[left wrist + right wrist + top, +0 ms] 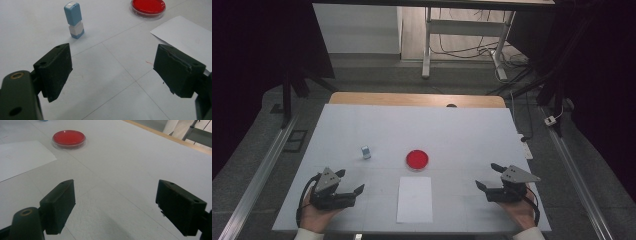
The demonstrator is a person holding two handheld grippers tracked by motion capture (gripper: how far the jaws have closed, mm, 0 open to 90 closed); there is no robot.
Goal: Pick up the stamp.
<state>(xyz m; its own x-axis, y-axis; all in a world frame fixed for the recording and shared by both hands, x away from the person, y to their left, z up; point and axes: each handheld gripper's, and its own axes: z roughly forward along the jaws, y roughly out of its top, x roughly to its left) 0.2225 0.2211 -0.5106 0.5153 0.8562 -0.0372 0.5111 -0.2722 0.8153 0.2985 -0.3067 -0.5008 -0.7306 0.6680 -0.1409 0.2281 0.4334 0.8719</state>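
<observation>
While both jaw pairs stand wide and empty near the bench's [362, 120] front edge, the work is judged to be at its opening step — nothing is held yet. The small blue-and-white stamp [74, 20] stands upright just ahead of the left hand-held gripper [349, 184], with the red ink dish [417, 159] and paper sheet [414, 199] between it and the right hand-held gripper [489, 178]. A forward reach and a squared closure around the stamp are called for next — probably by the left.
</observation>
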